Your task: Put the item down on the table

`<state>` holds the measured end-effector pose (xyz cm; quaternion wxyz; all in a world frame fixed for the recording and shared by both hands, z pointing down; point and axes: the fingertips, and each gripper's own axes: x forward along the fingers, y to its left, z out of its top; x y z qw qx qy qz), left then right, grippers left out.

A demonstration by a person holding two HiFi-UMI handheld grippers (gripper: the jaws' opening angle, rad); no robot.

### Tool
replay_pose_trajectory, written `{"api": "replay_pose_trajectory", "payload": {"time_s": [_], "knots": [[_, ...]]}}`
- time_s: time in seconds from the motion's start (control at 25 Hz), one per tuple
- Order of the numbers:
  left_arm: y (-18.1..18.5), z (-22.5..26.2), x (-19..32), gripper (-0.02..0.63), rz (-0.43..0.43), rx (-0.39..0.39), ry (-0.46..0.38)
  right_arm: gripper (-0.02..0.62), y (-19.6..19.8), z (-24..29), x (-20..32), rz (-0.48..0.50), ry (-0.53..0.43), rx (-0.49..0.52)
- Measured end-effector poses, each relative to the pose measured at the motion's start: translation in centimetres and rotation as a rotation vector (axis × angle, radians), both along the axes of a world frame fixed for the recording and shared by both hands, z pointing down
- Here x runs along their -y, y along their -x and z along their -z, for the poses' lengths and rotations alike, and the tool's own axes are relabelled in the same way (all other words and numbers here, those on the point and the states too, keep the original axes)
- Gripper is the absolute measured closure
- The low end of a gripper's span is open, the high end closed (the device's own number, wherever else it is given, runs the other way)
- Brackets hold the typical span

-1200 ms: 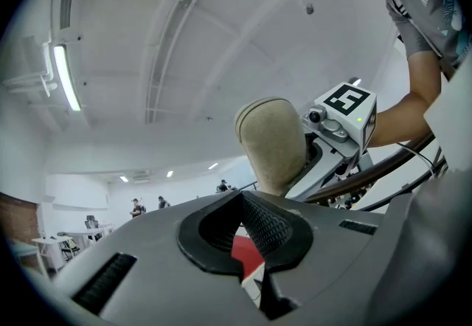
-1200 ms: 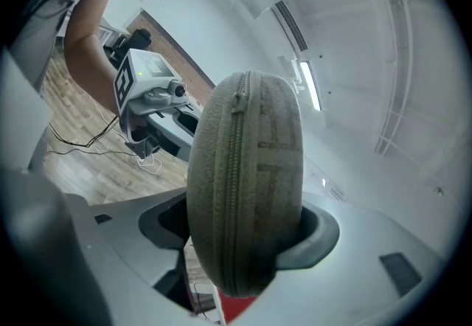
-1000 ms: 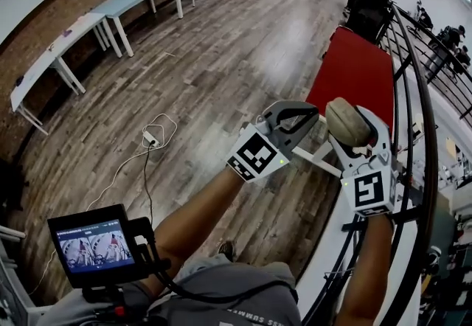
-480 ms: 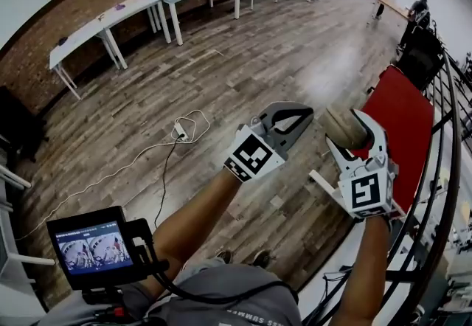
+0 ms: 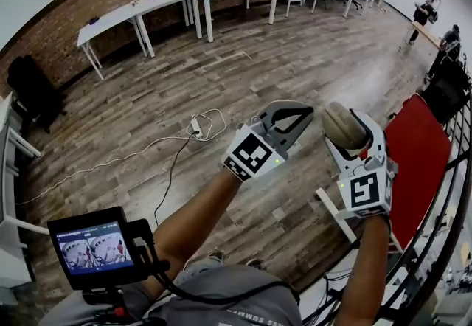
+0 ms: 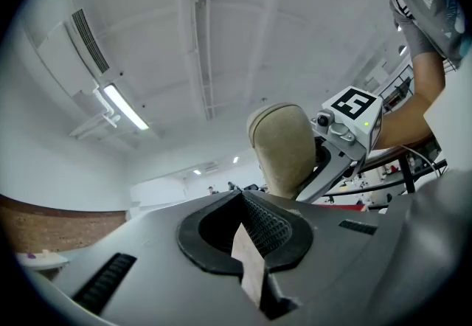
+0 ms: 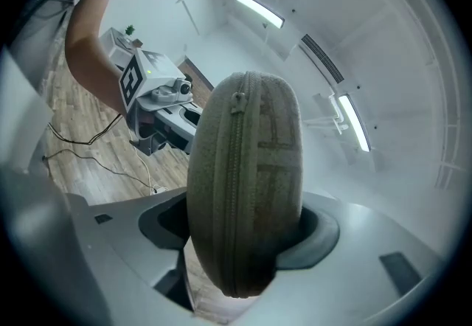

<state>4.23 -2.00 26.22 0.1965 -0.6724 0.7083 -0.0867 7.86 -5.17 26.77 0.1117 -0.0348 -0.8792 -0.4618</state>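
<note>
Head view: right gripper (image 5: 354, 141) is clamped on a tan zip pouch (image 5: 341, 122), held up in the air at chest height. Left gripper (image 5: 293, 119) sits just left of it, jaws together, nothing in them. Change over the last second: the view has swung left. The red table (image 5: 422, 162) has slid from right of centre to the right edge, and more wood floor (image 5: 221, 74) and the white cable (image 5: 200, 125) now show. Both grippers keep the same pose. So the pouch isn't over any table; set-down hasn't started, by my read.

Left gripper view: pads closed up, only a thin slit between them, empty. Pouch (image 6: 284, 147) and right gripper (image 6: 345, 129) are just beyond, against the ceiling.

Right gripper view: pouch (image 7: 247, 170) stands upright on edge, zip facing the camera, pinched across its lower half. Grip looks solid. Floor is below left, no table under it.

Next step needs a surface brought under the pouch first.
</note>
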Motion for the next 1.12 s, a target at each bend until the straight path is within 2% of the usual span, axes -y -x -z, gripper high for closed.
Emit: {"api": "replay_pose_trajectory", "payload": {"time_s": [0.44, 0.8, 1.12], "knots": [[0.3, -1.6, 2.9, 0.601, 0.081, 0.033, 0.001, 0.321, 0.9, -2.0, 3.3, 0.095, 0.011, 0.015], [8.1, -1.8, 3.4, 0.601, 0.073, 0.002, 0.001, 0.321, 8.0, -2.2, 3.5, 0.084, 0.016, -0.003], [13.7, -2.0, 4.4, 0.601, 0.040, 0.012, 0.018, 0.321, 13.8, -2.6, 4.9, 0.041, 0.032, -0.009]]}}
